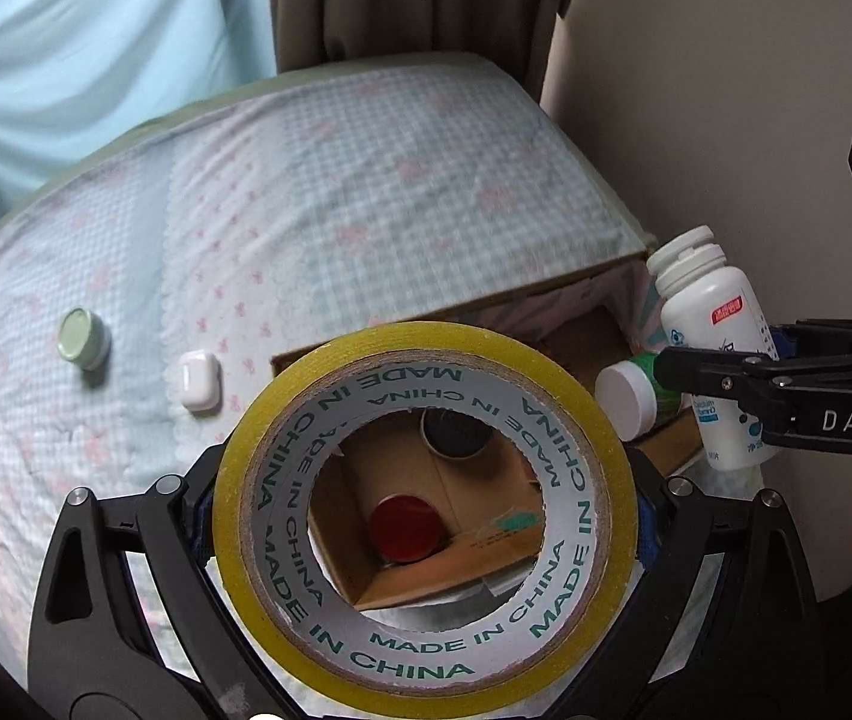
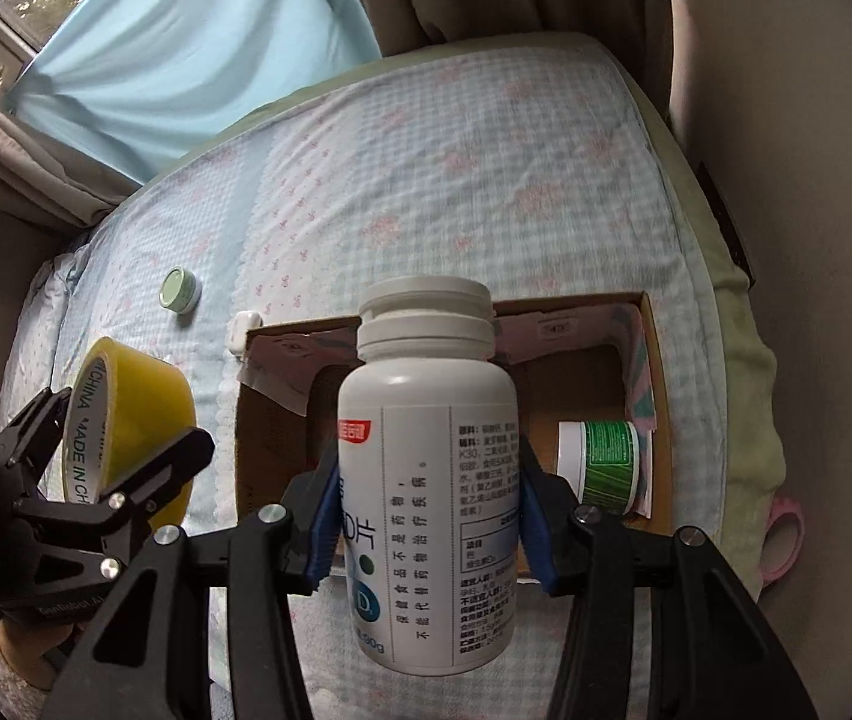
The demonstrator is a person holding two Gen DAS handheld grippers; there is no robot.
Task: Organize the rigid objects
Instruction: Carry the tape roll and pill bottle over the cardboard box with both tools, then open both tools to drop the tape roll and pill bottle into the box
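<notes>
My left gripper (image 1: 426,516) is shut on a yellow tape roll (image 1: 234,480), held flat-on over an open cardboard box (image 1: 486,306) on the bed. Through the roll's hole I see a red-lidded jar (image 1: 405,528) and a dark round thing (image 1: 456,435) inside the box. My right gripper (image 2: 426,516) is shut on a white pill bottle (image 2: 426,450), cap pointing away, above the box (image 2: 576,303). The bottle (image 1: 708,306) and right gripper (image 1: 744,384) show at the right of the left wrist view. The tape roll (image 2: 132,420) and left gripper (image 2: 120,468) sit left in the right wrist view.
A green-labelled jar with a white lid (image 2: 603,462) lies in the box's right end. A small green-lidded jar (image 1: 85,339) and a white earbud case (image 1: 200,381) rest on the checked bedsheet left of the box. A pink roll (image 2: 783,540) sits by the bed's right edge, near the wall.
</notes>
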